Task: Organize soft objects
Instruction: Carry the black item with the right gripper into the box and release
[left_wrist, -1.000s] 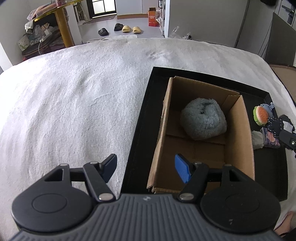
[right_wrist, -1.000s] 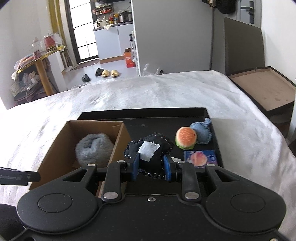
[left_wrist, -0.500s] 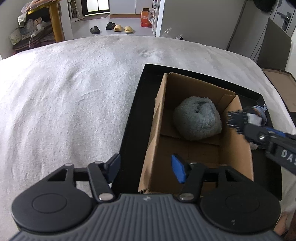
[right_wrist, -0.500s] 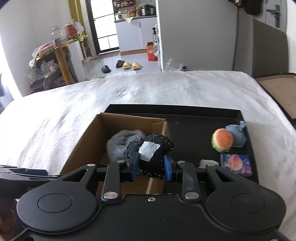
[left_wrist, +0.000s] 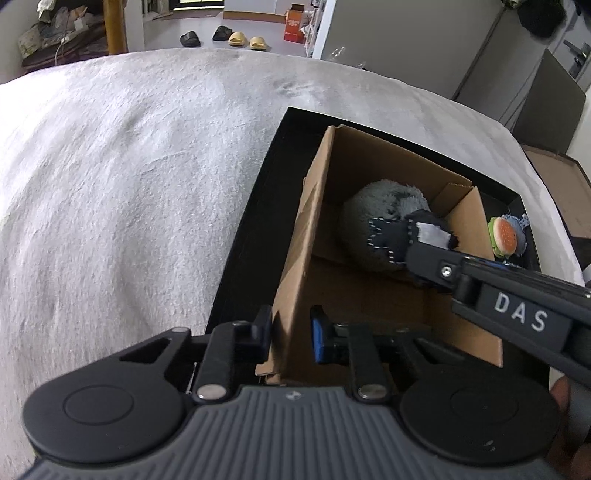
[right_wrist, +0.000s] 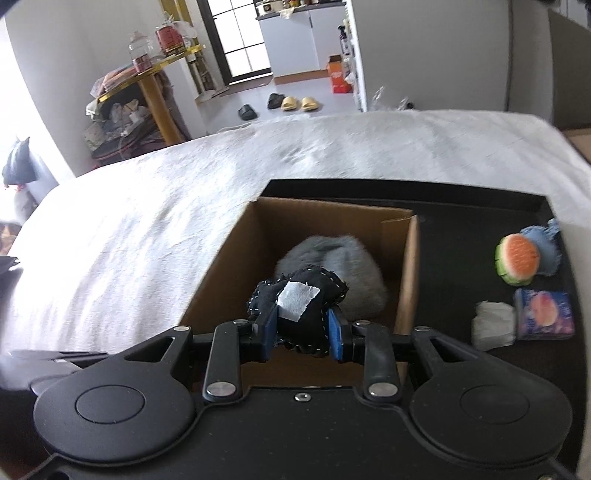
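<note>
An open cardboard box stands on a black tray and holds a grey fluffy ball. My right gripper is shut on a black stitched pouch with a white label and holds it over the box, above the ball. My left gripper straddles the box's near left wall, fingers closed to a narrow gap around the cardboard. A burger plush, a blue denim pouch, a printed packet and a white wad lie on the tray's right side.
The tray sits on a white fluffy bed cover. Beyond the bed are slippers, an orange box and a cluttered yellow table. A brown board lies off the bed's right edge.
My right gripper carried the black pouch left from the tray's open side to over the box. My left gripper moved forward and narrowed around the box's left wall.
</note>
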